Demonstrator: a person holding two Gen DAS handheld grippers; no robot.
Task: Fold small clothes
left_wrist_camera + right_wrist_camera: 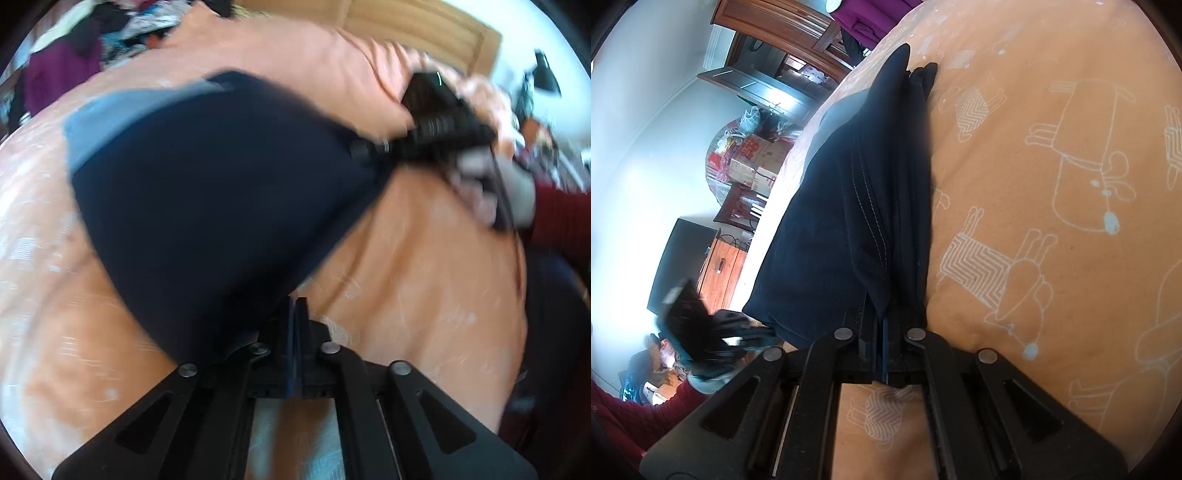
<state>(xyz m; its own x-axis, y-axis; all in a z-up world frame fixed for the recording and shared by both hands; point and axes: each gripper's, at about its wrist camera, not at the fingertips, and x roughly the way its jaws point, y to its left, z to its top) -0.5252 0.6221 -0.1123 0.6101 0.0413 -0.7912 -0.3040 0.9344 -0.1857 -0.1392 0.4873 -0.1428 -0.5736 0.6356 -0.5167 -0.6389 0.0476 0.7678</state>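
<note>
While both my grippers hold the navy garment [221, 206] over the orange dog-print bedsheet [1052, 221], it hangs stretched between them. My left gripper [295, 314] has its jaws pressed together on one edge. My right gripper [882, 325] is clamped on another edge.

The dark navy garment [849, 206] is a soft matt cloth with a line of pale stitching along one seam. The orange bed cover [1052, 258] under it is also matt cloth, a little fuzzy, printed with white outline dogs. Both grippers (the left gripper [295, 314] and the right gripper [882, 328]) look like matt black plastic with round dull-metal rivets.
</note>
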